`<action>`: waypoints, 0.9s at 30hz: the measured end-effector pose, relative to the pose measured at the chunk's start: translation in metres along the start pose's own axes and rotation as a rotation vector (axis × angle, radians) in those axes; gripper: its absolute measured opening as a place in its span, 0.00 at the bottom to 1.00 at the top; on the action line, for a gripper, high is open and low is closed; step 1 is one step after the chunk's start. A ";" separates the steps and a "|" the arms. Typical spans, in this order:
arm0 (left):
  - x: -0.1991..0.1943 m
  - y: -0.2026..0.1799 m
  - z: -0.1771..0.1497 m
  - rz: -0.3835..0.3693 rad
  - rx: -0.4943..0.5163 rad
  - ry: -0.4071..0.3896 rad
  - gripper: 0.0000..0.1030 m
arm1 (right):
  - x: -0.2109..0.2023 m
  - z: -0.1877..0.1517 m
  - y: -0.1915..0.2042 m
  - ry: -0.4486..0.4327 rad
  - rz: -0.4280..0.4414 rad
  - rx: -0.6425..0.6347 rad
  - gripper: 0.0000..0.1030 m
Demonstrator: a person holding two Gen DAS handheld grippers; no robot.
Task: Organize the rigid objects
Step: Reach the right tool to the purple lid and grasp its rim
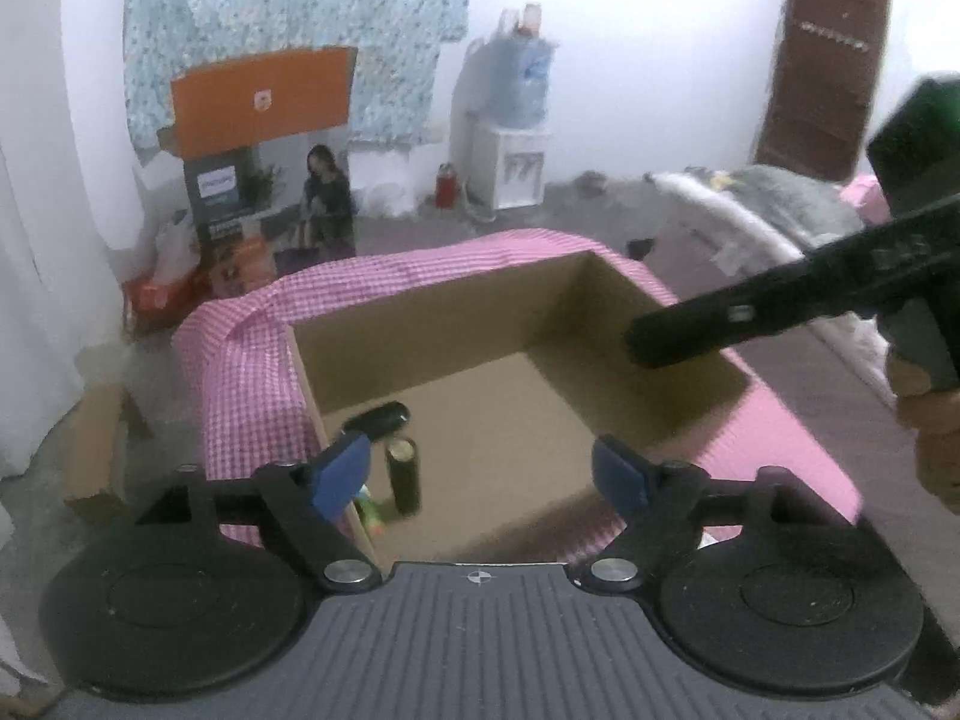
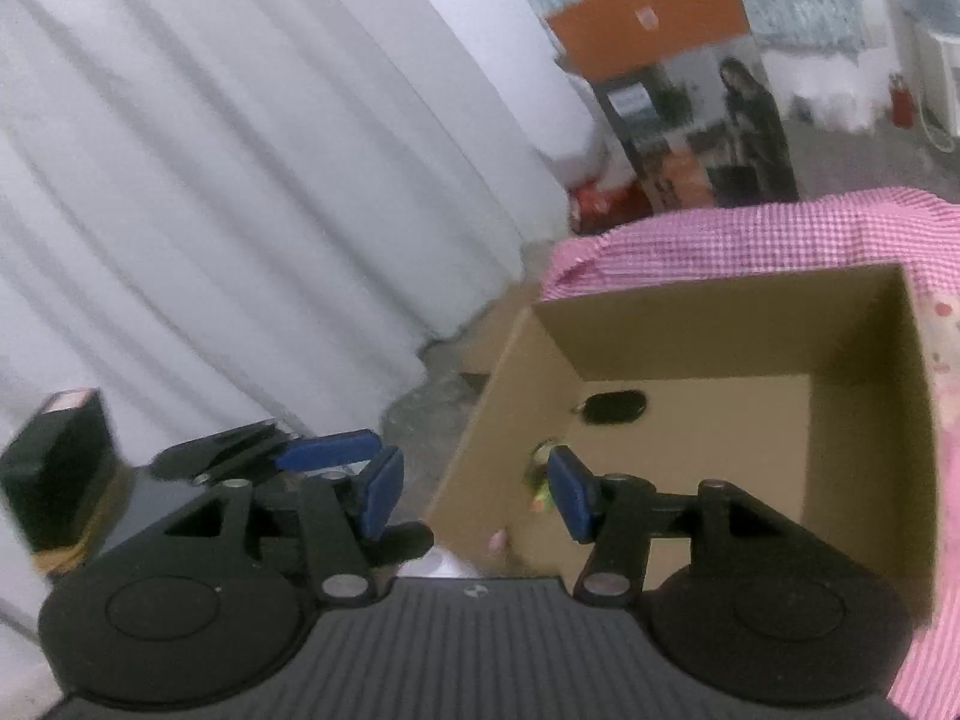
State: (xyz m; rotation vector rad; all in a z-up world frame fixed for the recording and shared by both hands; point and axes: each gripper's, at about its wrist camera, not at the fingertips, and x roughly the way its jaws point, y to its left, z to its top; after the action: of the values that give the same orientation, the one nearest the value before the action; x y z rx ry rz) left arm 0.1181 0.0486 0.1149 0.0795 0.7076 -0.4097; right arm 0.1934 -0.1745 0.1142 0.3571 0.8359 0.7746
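Hovering over the open brown cardboard box, we've got both grippers empty. Left gripper has its blue pads wide apart w/ nothing between; right gripper is roughly half open, also bare.

Inside the box, near its left wall: 1 dark olive cylinder upright, 1 glossy black oval piece lying flat, plus a small green-and-pink item – too hidden to identify.

We judge all 3 stiff & light. Cylinder looks smooth, maybe slippery – best pinched across its mid-body. Oval piece: grip across the narrow width. Box sits on pink gingham cloth, soft and wrinkled.
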 end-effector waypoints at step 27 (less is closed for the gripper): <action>0.072 -0.061 -0.143 -0.011 0.095 0.232 0.88 | 0.040 -0.180 -0.025 0.119 -0.192 0.163 0.53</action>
State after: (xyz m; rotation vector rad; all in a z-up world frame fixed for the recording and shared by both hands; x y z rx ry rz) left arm 0.0555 -0.0020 -0.0366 0.2158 0.9170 -0.4496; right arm 0.0828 -0.1633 -0.0350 0.3718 1.0332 0.5542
